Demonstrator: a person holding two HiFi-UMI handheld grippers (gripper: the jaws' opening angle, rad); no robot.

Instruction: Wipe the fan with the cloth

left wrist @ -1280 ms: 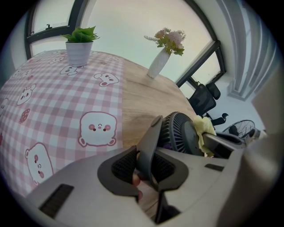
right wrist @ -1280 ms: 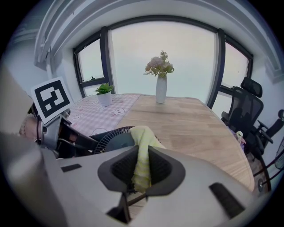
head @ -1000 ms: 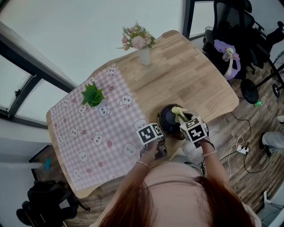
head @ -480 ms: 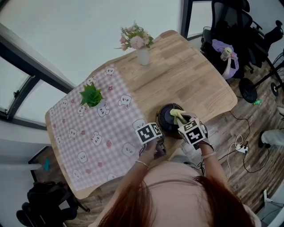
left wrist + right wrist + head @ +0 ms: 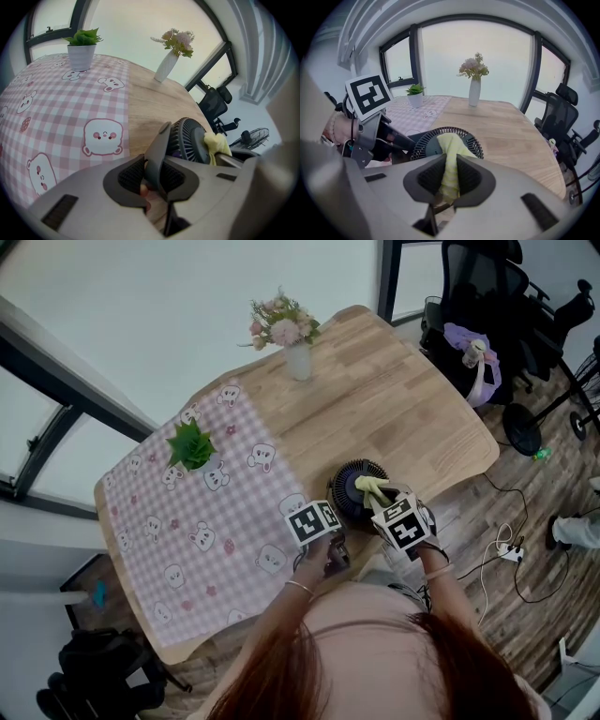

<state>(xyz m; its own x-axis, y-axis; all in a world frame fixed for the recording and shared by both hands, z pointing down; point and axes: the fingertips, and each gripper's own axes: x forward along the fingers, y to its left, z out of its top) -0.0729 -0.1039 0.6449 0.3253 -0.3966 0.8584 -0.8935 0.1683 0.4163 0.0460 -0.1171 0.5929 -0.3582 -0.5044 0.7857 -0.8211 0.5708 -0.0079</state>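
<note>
A small dark round fan (image 5: 356,491) stands near the wooden table's (image 5: 394,399) front edge. My left gripper (image 5: 153,176) is shut on the fan's flat grey stand piece (image 5: 159,147), just left of the grille (image 5: 190,140). My right gripper (image 5: 449,180) is shut on a yellow cloth (image 5: 451,154), whose free end lies draped on the front grille (image 5: 423,140). In the head view the cloth (image 5: 371,487) shows on the fan's right side, between the two marker cubes. The left gripper's cube (image 5: 370,96) shows in the right gripper view.
A pink checked tablecloth (image 5: 178,531) covers the table's left half, with a small potted plant (image 5: 192,446) on it. A white vase of flowers (image 5: 297,357) stands at the far side. An office chair (image 5: 487,296) and floor cables (image 5: 511,554) lie to the right.
The right gripper has slid the cloth slightly leftward across the fan's grille. The left gripper has kept its hold and stayed still.
</note>
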